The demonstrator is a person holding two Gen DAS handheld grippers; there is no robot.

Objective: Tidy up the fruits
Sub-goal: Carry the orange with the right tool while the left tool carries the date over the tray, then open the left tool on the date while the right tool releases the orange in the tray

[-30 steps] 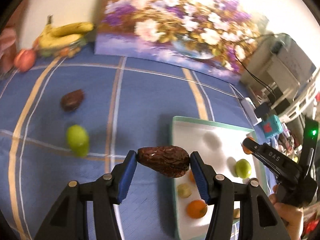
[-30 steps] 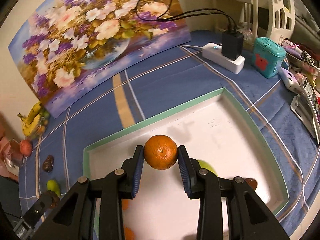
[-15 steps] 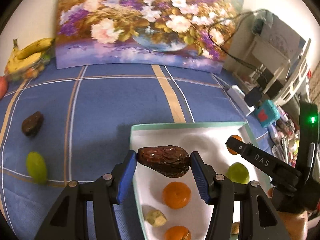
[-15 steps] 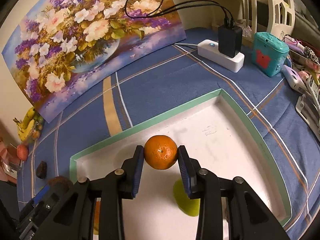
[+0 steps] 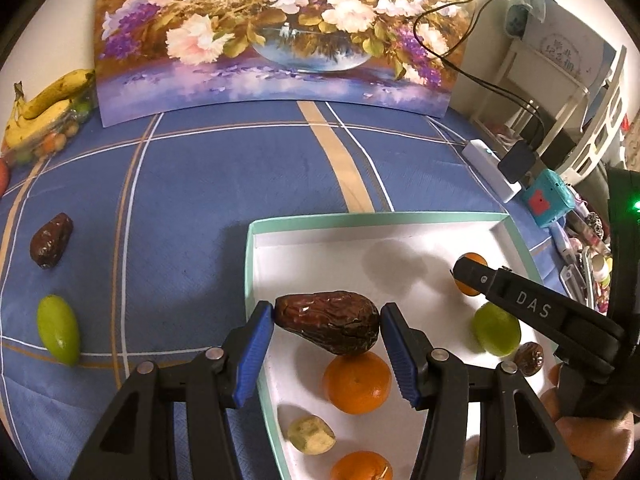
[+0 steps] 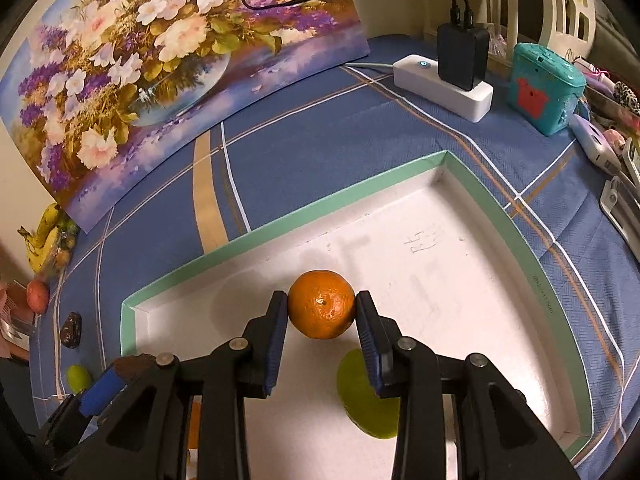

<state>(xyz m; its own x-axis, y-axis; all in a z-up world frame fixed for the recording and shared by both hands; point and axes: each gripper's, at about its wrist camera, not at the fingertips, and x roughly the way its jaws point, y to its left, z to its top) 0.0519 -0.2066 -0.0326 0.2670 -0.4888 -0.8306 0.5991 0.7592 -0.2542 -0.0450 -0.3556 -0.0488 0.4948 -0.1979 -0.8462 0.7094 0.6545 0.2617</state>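
Our left gripper (image 5: 327,322) clamps a date (image 5: 329,327); our right gripper (image 6: 322,312) clamps a mandarin (image 6: 321,305), both above the tray (image 6: 280,228).

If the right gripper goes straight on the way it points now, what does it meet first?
Probably the white floor of the tray. The right gripper, shut on an orange, points down at a bare patch; the green fruit lies nearer, below the fingers. Depth is unclear.

I see a surface covered by a blue plaid cloth (image 5: 208,208). A white tray (image 5: 251,264) with a green rim lies on it. Left of the tray lie a brown date (image 5: 51,240) and a green fruit (image 5: 58,329). Beyond the tray a flower painting (image 5: 280,32) stands. Far left of the tray lie bananas (image 5: 48,104); to its right, a white power strip (image 6: 442,86) and a teal box (image 6: 546,88).
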